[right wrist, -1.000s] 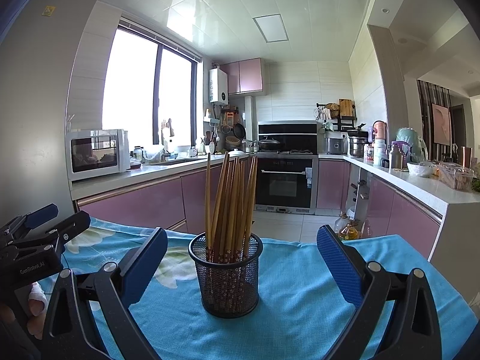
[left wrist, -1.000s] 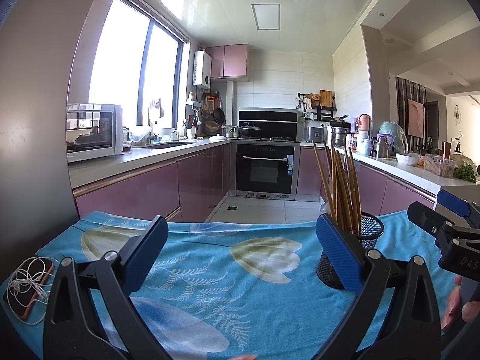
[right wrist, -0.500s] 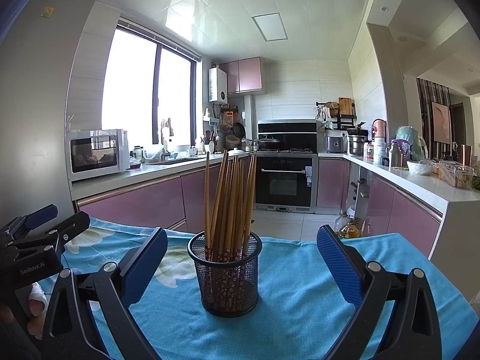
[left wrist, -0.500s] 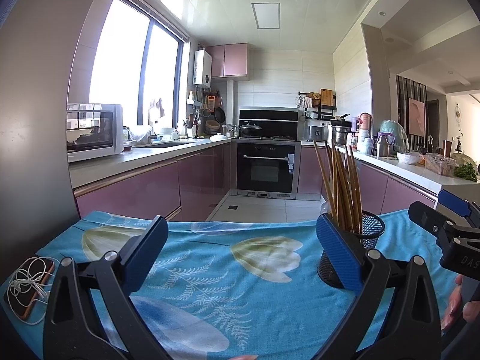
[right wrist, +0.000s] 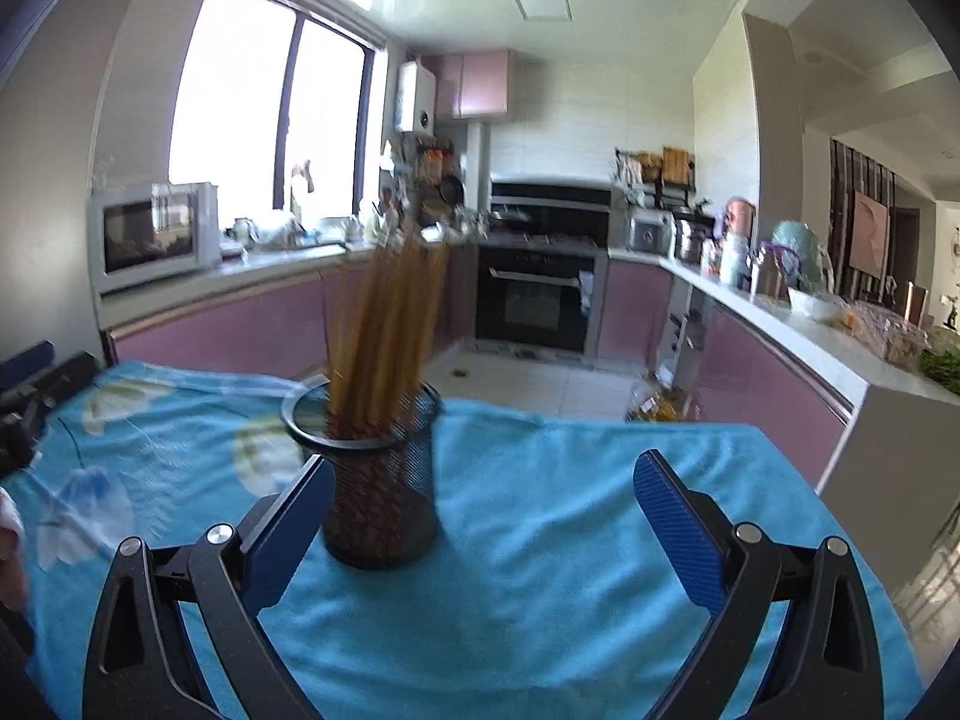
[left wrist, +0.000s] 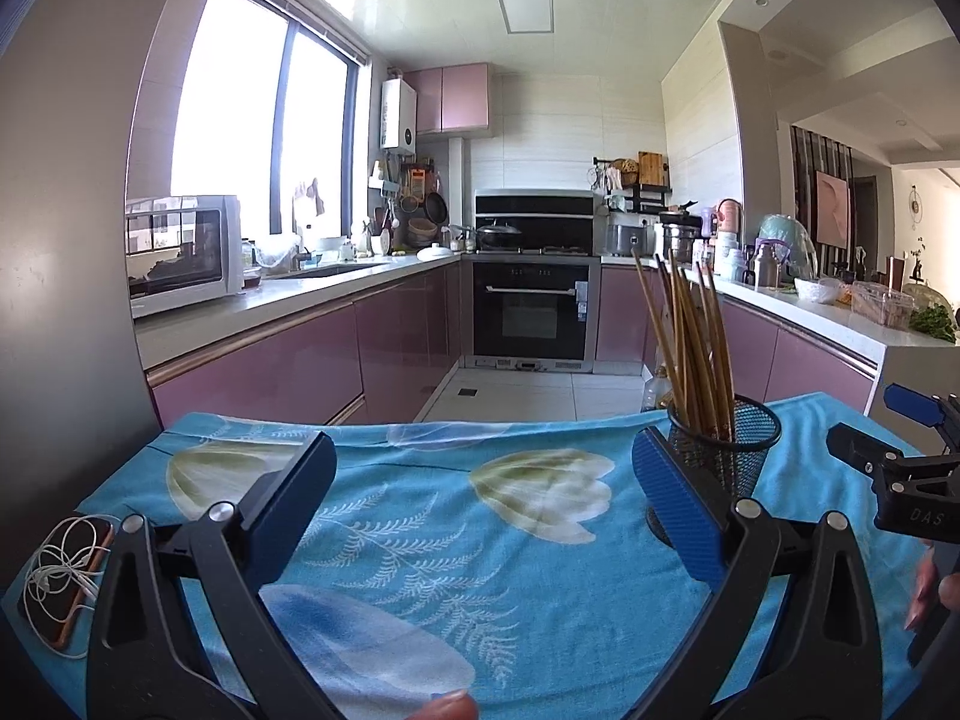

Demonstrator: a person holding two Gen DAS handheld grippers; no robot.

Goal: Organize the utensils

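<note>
**Inspector:** Report the change. Half a second ago the right wrist view had the mesh holder (right wrist: 377,480) centred between the fingers. Now it sits lower left of centre, partly behind the left-hand finger pad (right wrist: 288,531), and the whole frame is smeared. The right gripper (right wrist: 483,531) has swung rightward and tilted.

**Assistant:** And the left side?

**Inspector:** Unchanged. The left gripper (left wrist: 480,516) hangs over the blue floral cloth (left wrist: 420,540) as before, fingers spread wide, nothing between them. The right gripper's fingers are equally wide apart and empty.

**Assistant:** Where are the utensils?

**Inspector:** The chopsticks (right wrist: 384,330) stand bunched upright in the holder, on the cloth. In the left wrist view the holder (left wrist: 729,450) is at right centre, just behind the right-hand pad. A phone with white earphones (left wrist: 63,570) lies at the lower left edge of that view, well apart.

**Assistant:** Meaning for the task?

**Inspector:** My judgement: no loose utensils are visible on the cloth, so the chopsticks appear stowed. The right gripper's swing reads as either a withdrawal or a repositioning; I cannot tell which.
</note>
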